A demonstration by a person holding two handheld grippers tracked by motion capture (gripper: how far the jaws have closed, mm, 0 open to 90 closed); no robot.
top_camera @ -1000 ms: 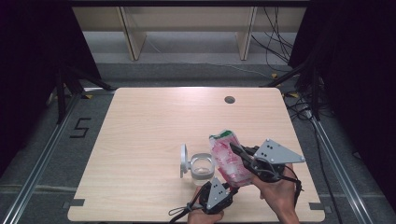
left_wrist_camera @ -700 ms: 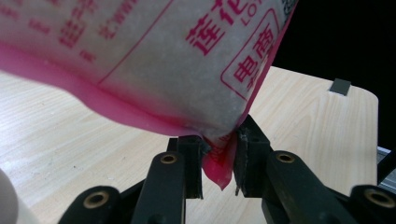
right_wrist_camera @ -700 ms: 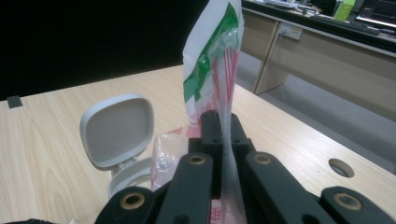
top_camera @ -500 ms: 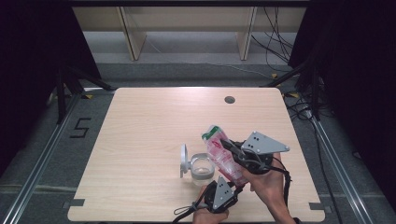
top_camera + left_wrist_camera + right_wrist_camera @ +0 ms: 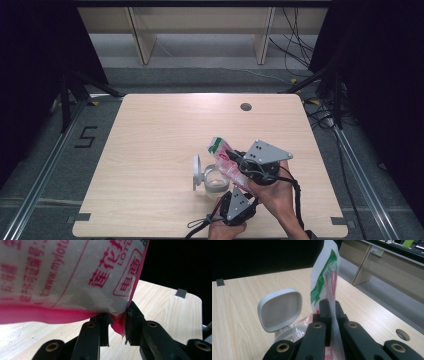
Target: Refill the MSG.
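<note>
Starting at the left of the high view, I saw bare wood on the table (image 5: pixel 150 150) as far as the jar (image 5: pixel 216 181), which stood near the front edge, a little right of the middle. Its hinged lid (image 5: pixel 196 172) stood open and upright on the jar's left side; in my right gripper view the lid (image 5: pixel 280 309) showed its hollow inner face.

Just right of the jar I had the bag (image 5: pixel 226 161) in the air, above the jar's right rim. Its long axis ran on a slant across the table: the green-and-white end pointed up and toward the far left corner, and the pink end pointed down toward the front edge, by my hands.

My left gripper (image 5: pixel 236 204) sat by the front edge, under the bag's low end. In the left gripper view its jaws stood narrow and pinched the pink bottom corner of the bag (image 5: pixel 75 277), whose printed side hung across the top of that view.

My right gripper (image 5: pixel 239 161) lay to the right, clamped tight on the bag partway up. In its own view the jaws met on the thin film and the bag (image 5: pixel 324 277) rose straight up from between them.

Far right, a round hole (image 5: pixel 245 106) sat near the table's back edge.
</note>
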